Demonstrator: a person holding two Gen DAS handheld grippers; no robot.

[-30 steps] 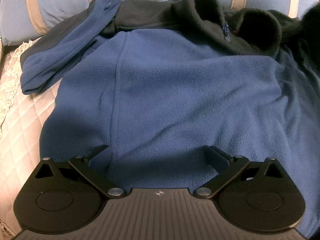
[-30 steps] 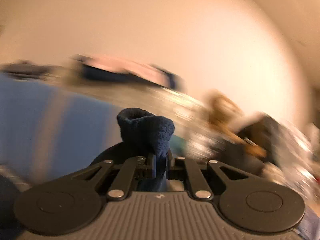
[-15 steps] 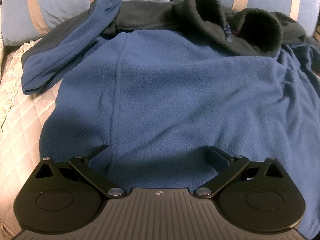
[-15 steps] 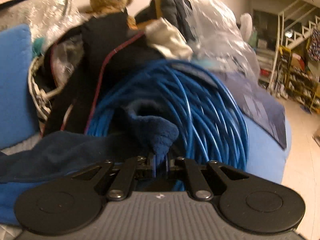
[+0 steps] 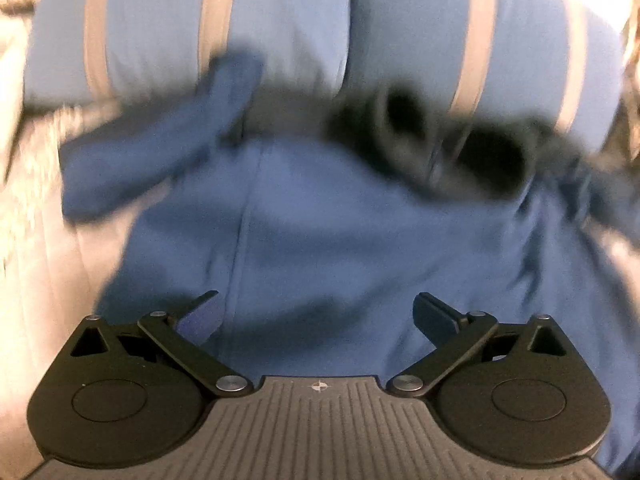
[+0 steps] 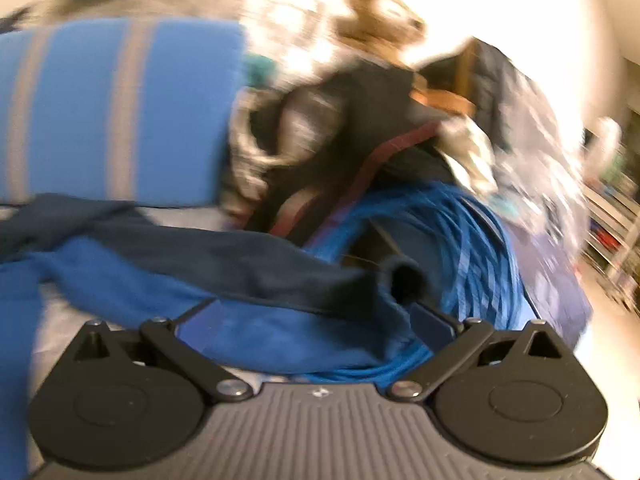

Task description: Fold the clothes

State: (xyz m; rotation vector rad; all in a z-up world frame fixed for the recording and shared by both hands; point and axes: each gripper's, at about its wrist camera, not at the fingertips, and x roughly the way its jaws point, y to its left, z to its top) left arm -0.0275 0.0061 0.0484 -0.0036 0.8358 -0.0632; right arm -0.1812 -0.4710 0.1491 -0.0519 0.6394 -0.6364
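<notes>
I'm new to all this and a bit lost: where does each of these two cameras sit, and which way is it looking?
Left wrist view: sits on the left gripper, looking down along its open fingers at the blue fleece jacket and striped pillows.
Right wrist view: sits on the right gripper, fingers opening, nothing pinched; faces the jacket's sleeve, a blue cable coil and a teddy bear.
Shared: the jacket and a striped pillow. No hand or sleeve of the person shows.
</notes>
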